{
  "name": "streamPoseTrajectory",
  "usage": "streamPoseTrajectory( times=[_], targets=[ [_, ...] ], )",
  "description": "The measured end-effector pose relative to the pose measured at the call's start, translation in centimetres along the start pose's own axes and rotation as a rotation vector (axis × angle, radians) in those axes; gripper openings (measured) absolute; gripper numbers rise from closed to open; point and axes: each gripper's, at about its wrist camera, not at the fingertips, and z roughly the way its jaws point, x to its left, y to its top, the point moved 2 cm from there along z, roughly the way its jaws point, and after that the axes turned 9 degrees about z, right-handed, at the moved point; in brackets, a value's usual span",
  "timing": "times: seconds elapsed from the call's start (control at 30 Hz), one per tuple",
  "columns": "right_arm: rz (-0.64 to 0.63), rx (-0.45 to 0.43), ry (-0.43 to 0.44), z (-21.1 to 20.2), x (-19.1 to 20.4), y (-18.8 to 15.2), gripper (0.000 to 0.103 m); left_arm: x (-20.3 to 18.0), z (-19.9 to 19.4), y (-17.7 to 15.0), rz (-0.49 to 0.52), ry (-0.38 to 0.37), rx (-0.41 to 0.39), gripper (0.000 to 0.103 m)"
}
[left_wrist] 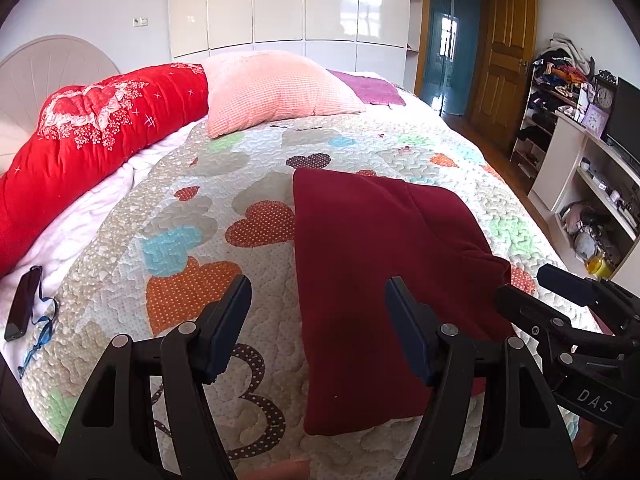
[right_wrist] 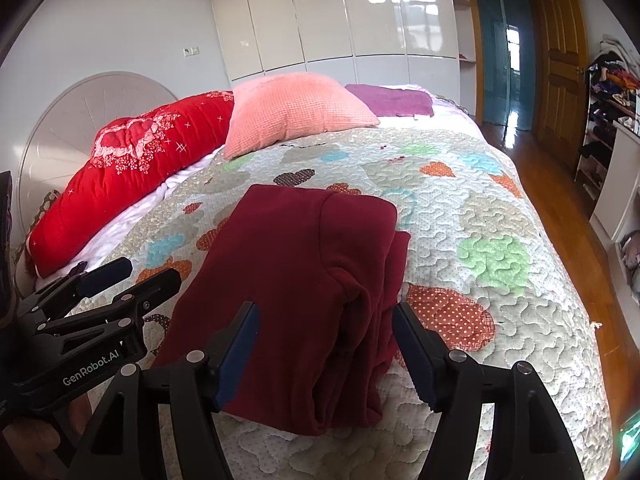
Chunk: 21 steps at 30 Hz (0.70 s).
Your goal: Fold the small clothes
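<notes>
1. Right gripper (right_wrist: 324, 344): jaws spread, pads clear of cloth; the bunched near-right corner of the maroon garment (right_wrist: 304, 280) lies in the gap between them, ungripped.
2. Left gripper (left_wrist: 318, 328): jaws likewise wide and empty, straddling the garment's left edge, one finger over the quilt (left_wrist: 192, 240), the other over cloth.
3. Garment position: partly folded, lying on the quilted bed near its front edge, long axis running away from both tools toward the pink pillow (right_wrist: 296, 108).
4. Nearer tool: probably the right, which sits over the thick folded layers; the left stands just beside it.
5. Pose: both grippers point forward and downward at the bed, side by side.
</notes>
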Motion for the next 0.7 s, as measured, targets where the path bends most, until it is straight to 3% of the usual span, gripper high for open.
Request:
streamPoseTrajectory(
  times=[0.7],
  targets=[
    [0.017, 0.037, 0.004, 1.1, -0.3, -0.2, 0.067, -0.3, 0.7, -0.2, 0.006, 0.006, 0.015, 0.069]
  ],
)
